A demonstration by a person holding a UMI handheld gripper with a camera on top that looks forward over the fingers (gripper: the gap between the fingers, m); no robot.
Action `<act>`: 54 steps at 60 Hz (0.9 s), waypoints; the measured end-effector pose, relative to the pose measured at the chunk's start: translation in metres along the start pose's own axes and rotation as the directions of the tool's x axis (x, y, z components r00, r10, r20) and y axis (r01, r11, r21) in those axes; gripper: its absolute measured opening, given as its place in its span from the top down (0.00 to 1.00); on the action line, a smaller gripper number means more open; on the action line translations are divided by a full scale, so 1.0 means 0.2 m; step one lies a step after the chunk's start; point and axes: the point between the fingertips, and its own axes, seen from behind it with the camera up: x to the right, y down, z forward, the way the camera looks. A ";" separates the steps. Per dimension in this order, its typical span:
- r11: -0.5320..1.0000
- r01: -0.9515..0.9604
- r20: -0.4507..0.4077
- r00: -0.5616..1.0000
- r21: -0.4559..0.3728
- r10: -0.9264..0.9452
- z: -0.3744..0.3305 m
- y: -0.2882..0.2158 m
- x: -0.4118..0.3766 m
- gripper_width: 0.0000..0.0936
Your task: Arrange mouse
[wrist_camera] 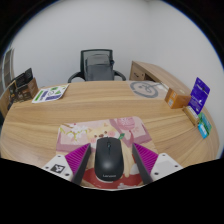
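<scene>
A black computer mouse (108, 160) lies on a pink illustrated mouse pad (95, 131) near the front edge of the wooden table (100, 105). My gripper (111, 150) is open, with the mouse between its fingers. The left magenta pad (78, 158) is close to the mouse's left side. The right pad (146, 157) stands off it, with a narrow strip of the mouse pad showing between them. The mouse rests on the mouse pad, its front pointing away from me.
A grey office chair (100, 65) stands behind the table. A green-covered book (50, 93) lies at the left. At the right are a wooden cabinet (155, 73), a round pale object (145, 88), an orange box (178, 98), a purple box (201, 94) and a teal item (203, 124).
</scene>
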 end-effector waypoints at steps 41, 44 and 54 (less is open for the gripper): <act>0.992 0.011 0.092 0.995 0.122 -0.022 -1.83 0.12 -0.02 0.07; 0.992 0.020 0.096 0.995 0.125 -0.032 -1.90 0.18 -0.01 0.07; 0.991 0.015 0.088 0.996 0.134 -0.027 -2.06 0.30 0.02 0.07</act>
